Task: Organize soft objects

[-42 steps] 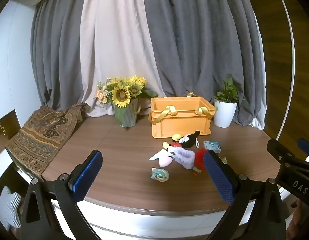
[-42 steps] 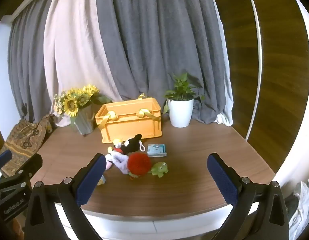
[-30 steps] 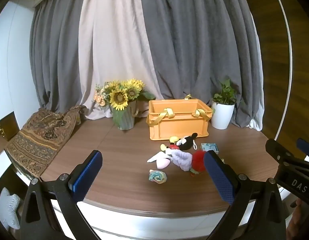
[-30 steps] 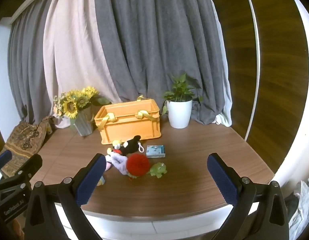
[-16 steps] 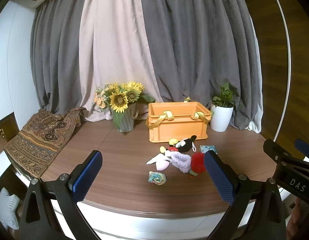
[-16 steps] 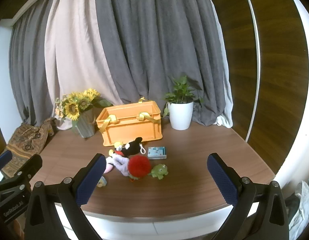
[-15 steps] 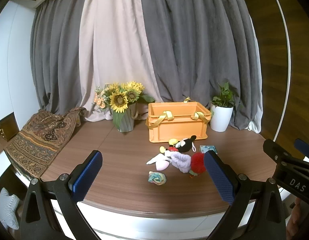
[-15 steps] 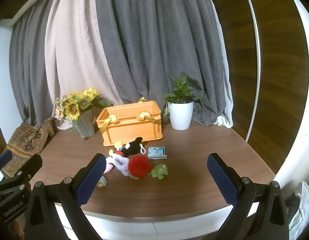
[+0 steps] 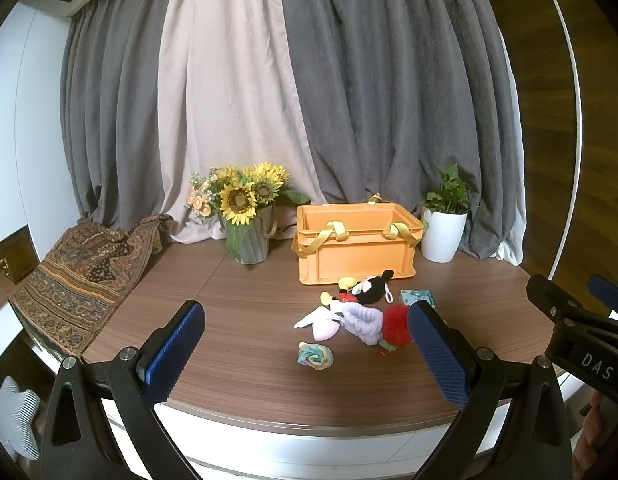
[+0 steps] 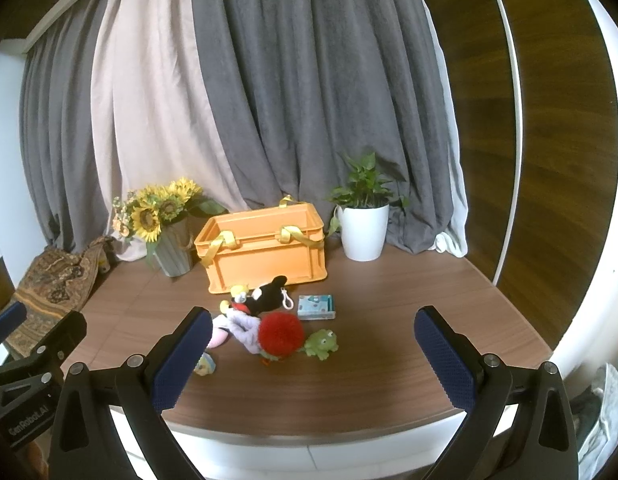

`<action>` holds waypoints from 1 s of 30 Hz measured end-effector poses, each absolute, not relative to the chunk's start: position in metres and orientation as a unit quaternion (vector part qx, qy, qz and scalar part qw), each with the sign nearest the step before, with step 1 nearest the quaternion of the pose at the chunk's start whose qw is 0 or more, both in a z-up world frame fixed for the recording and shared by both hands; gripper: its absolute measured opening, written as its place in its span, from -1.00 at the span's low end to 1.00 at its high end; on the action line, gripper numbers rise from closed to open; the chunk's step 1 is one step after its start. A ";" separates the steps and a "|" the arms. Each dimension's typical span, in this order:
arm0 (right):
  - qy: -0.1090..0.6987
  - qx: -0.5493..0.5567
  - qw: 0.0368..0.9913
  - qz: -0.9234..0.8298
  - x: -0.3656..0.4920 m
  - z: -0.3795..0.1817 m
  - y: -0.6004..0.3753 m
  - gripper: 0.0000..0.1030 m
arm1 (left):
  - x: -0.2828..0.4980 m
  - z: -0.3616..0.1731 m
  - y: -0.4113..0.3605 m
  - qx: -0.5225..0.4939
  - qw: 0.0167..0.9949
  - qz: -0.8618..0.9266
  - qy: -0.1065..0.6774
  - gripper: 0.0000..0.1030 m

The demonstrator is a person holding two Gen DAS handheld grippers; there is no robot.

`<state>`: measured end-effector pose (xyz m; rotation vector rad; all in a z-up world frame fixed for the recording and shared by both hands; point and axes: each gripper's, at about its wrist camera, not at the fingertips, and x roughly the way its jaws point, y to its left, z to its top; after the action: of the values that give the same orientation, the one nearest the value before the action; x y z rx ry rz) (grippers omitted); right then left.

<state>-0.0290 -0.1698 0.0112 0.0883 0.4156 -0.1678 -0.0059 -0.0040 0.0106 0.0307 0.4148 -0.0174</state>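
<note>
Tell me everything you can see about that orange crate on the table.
The orange crate looks like rigid plastic, rectangular and open-topped, with ribbed walls and yellow fabric straps draped over its rim. It stands upright at the back of the wooden table, between the sunflower vase and the white plant pot. Its inside is hidden.
</note>
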 end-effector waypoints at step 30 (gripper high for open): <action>0.206 0.043 0.974 -0.083 -0.027 0.011 -0.169 0.99 | -0.005 0.009 -0.004 0.015 0.978 -0.009 0.206 1.00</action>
<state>-0.0272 -0.1690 0.0115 0.0865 0.4151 -0.1685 -0.0049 -0.0040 0.0092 0.0304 0.4147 -0.0183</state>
